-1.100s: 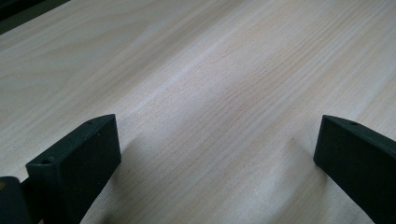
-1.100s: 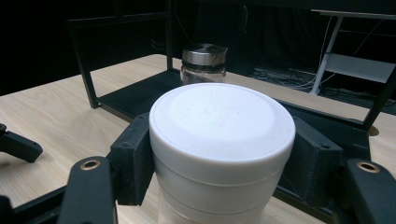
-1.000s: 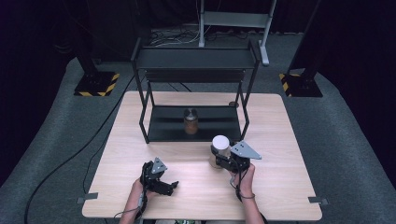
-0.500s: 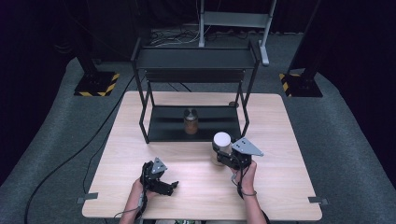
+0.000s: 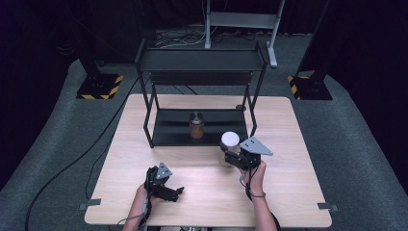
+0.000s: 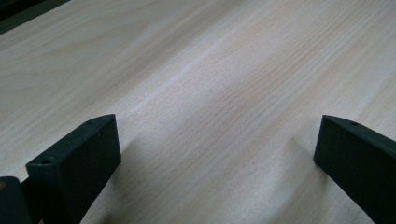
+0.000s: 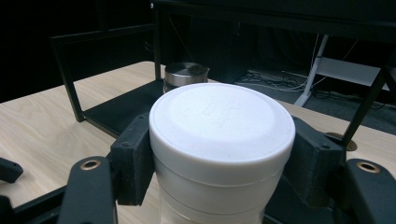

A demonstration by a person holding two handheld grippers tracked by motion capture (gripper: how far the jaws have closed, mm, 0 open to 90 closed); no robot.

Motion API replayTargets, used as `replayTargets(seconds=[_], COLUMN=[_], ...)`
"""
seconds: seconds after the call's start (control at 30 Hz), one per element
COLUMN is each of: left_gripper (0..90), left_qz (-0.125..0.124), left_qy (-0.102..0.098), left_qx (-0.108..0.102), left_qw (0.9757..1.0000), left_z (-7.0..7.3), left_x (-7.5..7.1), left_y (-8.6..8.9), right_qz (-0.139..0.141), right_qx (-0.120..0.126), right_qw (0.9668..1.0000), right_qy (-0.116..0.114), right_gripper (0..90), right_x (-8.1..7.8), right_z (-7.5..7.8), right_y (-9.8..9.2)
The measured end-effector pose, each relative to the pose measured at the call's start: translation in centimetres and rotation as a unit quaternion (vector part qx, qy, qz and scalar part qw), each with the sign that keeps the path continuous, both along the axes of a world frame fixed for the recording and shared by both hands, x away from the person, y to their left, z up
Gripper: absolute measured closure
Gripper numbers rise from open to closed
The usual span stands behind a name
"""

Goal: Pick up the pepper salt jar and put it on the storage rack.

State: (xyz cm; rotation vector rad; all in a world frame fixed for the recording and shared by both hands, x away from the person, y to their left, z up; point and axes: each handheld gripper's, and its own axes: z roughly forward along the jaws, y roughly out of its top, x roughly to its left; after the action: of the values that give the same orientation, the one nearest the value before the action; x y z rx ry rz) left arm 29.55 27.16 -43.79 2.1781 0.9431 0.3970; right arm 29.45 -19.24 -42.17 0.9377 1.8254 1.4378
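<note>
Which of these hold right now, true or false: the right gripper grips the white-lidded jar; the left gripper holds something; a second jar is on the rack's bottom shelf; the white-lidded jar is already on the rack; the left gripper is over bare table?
1. The right gripper grips the white-lidded jar. True.
2. The left gripper holds something. False: its jaws stand open with only table between them.
3. A second jar is on the rack's bottom shelf. True.
4. The white-lidded jar is already on the rack. False: it is in front of the rack, in the right gripper.
5. The left gripper is over bare table. True.
</note>
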Motion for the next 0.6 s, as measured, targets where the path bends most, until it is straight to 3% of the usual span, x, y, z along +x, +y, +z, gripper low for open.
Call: replayTargets(seconds=[0.6], left_gripper=[0.2], left_qz=[0.000], left_qy=[0.000], left_qx=[0.000], left_qw=[1.0000], left_z=[0.0], left_x=[0.0], left_y=[0.0], right_qz=[-0.004], right_qx=[-0.008], right_qw=[1.0000], right_qy=[-0.001], right_gripper=[32.6], right_x=[1.6], right_z=[1.1], right_y=[-0.1])
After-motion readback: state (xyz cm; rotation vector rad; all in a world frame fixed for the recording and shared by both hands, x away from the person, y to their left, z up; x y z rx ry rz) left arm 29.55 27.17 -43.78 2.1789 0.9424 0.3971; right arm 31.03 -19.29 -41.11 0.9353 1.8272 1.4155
